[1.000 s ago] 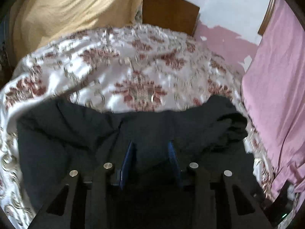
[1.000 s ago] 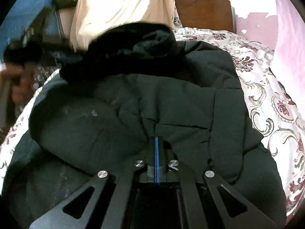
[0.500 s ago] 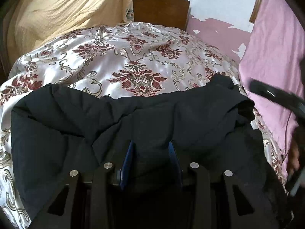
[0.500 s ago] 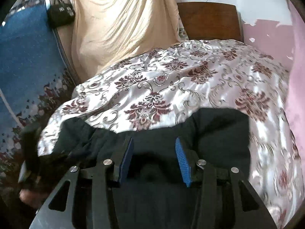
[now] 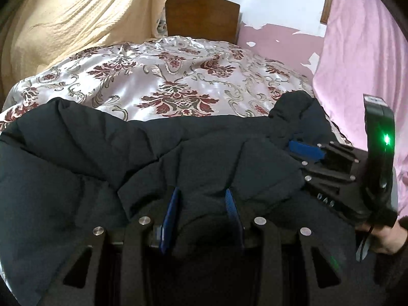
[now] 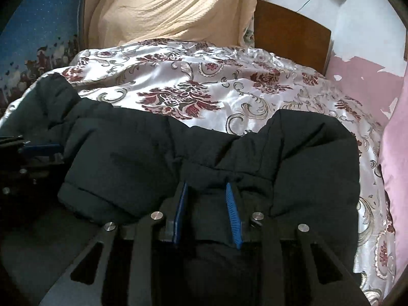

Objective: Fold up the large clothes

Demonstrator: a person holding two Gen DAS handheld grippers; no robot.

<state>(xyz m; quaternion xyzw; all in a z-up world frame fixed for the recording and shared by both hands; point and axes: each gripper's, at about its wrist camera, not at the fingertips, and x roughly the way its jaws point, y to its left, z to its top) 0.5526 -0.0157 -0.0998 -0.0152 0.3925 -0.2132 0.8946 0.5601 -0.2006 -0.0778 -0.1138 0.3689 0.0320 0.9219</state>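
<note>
Bedroom, with a bed (image 5: 178,76) under a shiny floral cover, a wooden headboard (image 5: 201,15) at 12 o'clock, a yellow cloth (image 5: 76,17) draped at 10 o'clock and a pink curtain (image 5: 362,51) at 2 o'clock. Peeling pink and white wall (image 6: 362,38) behind the headboard in the right wrist view, plus a blue patterned fabric (image 6: 33,33) at 9 o'clock.

Black padded jacket (image 5: 127,153) spread across the near half of the bed, puffy and creased, its far edge running from 9 to 3 o'clock against the floral cover.

Left gripper (image 5: 202,214) at 6 o'clock, blue pads held apart, a fold of jacket bulging up between them (touching both pads, though not squeezed flat).

Right gripper (image 6: 207,211) likewise spread, jacket fabric bunched between its blue pads near a seam. Seen also from the left wrist view at 3 o'clock, lying over the jacket's right edge, green light glowing on its body, with the hand (image 5: 387,239) gripping the handle at 4 o'clock.
</note>
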